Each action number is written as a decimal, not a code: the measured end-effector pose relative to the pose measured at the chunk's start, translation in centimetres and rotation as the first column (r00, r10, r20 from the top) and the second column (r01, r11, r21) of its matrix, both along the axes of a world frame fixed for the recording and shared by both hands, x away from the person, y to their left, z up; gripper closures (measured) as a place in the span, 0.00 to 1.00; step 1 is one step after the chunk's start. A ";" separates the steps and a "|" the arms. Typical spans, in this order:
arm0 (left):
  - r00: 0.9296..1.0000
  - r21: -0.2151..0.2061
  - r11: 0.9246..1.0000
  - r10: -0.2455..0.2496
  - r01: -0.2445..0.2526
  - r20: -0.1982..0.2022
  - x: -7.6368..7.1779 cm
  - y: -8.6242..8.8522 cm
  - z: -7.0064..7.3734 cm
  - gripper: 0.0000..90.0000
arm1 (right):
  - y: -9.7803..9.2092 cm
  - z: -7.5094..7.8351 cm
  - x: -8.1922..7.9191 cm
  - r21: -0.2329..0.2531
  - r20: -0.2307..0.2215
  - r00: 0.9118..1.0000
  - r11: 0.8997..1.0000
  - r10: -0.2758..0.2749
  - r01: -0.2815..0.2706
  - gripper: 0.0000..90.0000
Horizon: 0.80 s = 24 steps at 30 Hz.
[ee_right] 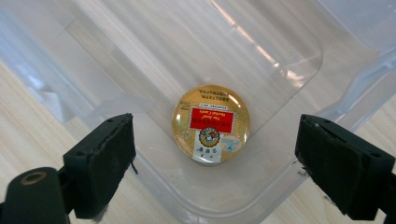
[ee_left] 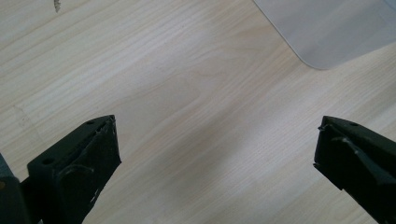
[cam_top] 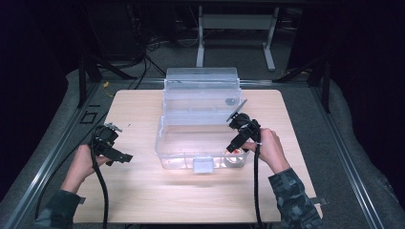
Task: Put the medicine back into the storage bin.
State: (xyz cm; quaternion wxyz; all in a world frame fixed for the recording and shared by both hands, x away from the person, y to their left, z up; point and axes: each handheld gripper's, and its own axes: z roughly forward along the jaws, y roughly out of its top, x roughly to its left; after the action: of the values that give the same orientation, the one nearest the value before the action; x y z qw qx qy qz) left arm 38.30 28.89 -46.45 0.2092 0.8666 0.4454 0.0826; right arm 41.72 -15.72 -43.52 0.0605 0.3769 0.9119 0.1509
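A clear plastic box (cam_top: 191, 143) with its lid raised behind it stands at the middle of the wooden table (cam_top: 143, 195). In the box's front right corner lies a round gold tin (ee_right: 211, 123) with a red label; it shows faintly as the tin (cam_top: 232, 158) in the high view. My right gripper (cam_top: 237, 141) hovers over that corner, open, its jaws wide apart with the tin below and between them. My left gripper (cam_top: 119, 155) is held over bare table left of the box, open and empty. One rounded corner of the box (ee_left: 327, 32) appears in the left gripper view.
A white latch tab (cam_top: 203, 165) sits at the box's front wall. Grey floor and metal rails surround the table, with a white frame (cam_top: 236, 28) and cables beyond the far edge. Bare wood lies in front of and left of the box.
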 end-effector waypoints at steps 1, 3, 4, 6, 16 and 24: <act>1.000 0.000 1.000 -0.001 0.001 0.003 0.0 0.0 0.1 0.00 | -0.1 0.2 -0.1 0.014 0.007 1.000 1.000 0.007 -0.007 0.13; 1.000 -0.003 1.000 -0.002 0.002 0.004 0.1 0.0 0.2 0.00 | -0.2 0.6 -0.4 0.037 0.017 1.000 0.999 0.010 -0.011 0.13; 1.000 -0.005 1.000 -0.001 0.001 0.005 0.1 -0.1 0.3 0.00 | -0.3 1.1 -0.7 0.023 0.037 0.999 1.000 0.006 -0.007 0.13; 1.000 -0.004 1.000 -0.007 0.007 0.015 0.1 -0.2 0.7 0.00 | -0.5 1.3 -1.0 0.060 0.046 0.999 0.998 0.016 -0.018 0.13; 0.998 -0.020 1.000 -0.023 0.024 0.058 0.5 -1.0 2.0 0.00 | -0.6 1.2 -2.7 0.136 0.086 0.995 0.989 0.050 -0.061 0.14; 0.996 -0.030 0.998 -0.047 0.050 0.076 1.1 -2.5 2.9 0.00 | -0.5 0.7 -3.5 0.138 0.098 0.993 0.988 0.062 -0.075 0.14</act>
State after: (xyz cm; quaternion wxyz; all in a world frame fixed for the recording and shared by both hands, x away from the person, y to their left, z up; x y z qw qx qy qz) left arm 39.40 26.44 -43.56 0.2416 0.8700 0.4173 0.1028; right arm 38.20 -16.22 -42.84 0.0710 0.3412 0.9075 0.2344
